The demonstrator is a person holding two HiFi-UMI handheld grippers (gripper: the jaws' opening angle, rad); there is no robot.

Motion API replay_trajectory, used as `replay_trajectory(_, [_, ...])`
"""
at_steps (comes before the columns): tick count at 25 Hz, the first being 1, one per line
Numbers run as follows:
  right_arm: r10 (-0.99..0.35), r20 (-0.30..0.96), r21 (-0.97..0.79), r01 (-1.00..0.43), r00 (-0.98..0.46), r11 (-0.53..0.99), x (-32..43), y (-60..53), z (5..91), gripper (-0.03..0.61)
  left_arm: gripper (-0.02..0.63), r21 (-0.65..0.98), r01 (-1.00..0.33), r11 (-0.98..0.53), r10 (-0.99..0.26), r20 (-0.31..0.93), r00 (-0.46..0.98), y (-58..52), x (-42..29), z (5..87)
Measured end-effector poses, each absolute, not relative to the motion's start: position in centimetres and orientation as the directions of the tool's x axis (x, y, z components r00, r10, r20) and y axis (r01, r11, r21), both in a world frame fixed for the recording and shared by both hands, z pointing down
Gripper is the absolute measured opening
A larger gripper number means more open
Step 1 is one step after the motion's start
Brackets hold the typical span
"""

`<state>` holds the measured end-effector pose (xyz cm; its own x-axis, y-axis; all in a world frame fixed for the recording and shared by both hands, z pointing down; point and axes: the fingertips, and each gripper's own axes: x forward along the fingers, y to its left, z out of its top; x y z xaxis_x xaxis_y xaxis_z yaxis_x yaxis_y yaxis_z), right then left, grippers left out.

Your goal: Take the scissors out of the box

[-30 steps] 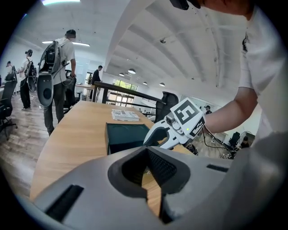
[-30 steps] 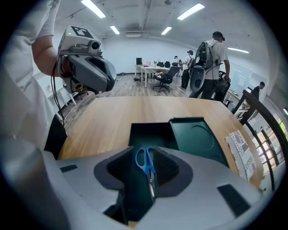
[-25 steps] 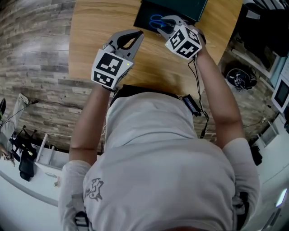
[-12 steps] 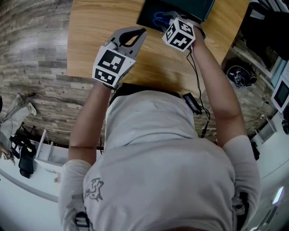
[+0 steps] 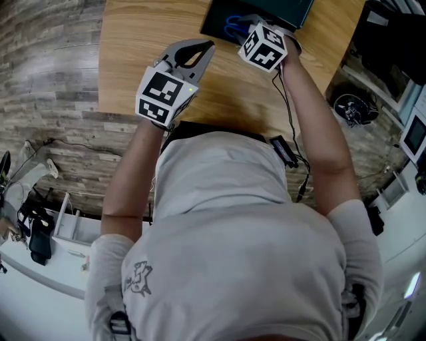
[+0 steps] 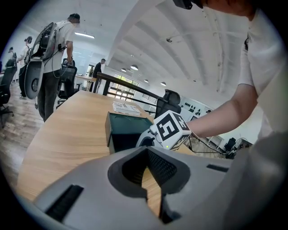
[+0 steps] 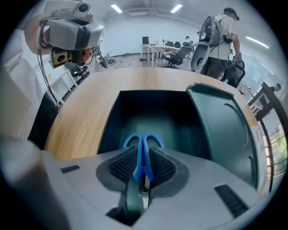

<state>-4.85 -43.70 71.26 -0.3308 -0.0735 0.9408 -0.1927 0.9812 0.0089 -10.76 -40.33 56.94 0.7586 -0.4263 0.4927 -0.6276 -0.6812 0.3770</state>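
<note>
Blue-handled scissors (image 7: 143,146) lie in the open dark green box (image 7: 220,121) at the far edge of the wooden table (image 5: 133,53). My right gripper (image 7: 143,173) points steeply down into the box (image 5: 216,20). Its jaws are closing, with the scissors' handle shanks between the ribbed pads and touching both. In the head view only a bit of blue handle (image 5: 231,28) shows beside the right gripper (image 5: 247,30). My left gripper (image 5: 208,46) hovers over the bare table left of the box, jaws together and holding nothing; it is also in the left gripper view (image 6: 146,191).
The box lid (image 7: 225,134) stands open on the right side of the box. The table's near edge runs just in front of the person's body. A black cable (image 5: 289,113) trails from the right gripper. People and office chairs (image 7: 216,36) stand far behind the table.
The right gripper has gone down into the box and over the scissors, away from the person. The left gripper has stayed where it was.
</note>
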Motion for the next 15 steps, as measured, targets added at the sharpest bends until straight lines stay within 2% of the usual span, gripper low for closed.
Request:
replay_trajectory(5, [-0.106, 0.941, 0.048, -0.184, -0.32, 0.982, -4.8, -43.1, 70.7, 0.091, 0.005, 0.37, -0.623, -0.689, -0.427, 0.487, 0.762, -39.9, -10.6, 56.4])
replay_trajectory(15, [-0.282, 0.859, 0.181, -0.263, -0.427, 0.948, -4.0, -43.9, 62.7, 0.091, 0.005, 0.316, -0.66, -0.681, -0.5, 0.457, 0.735, -38.0, -9.8, 52.8])
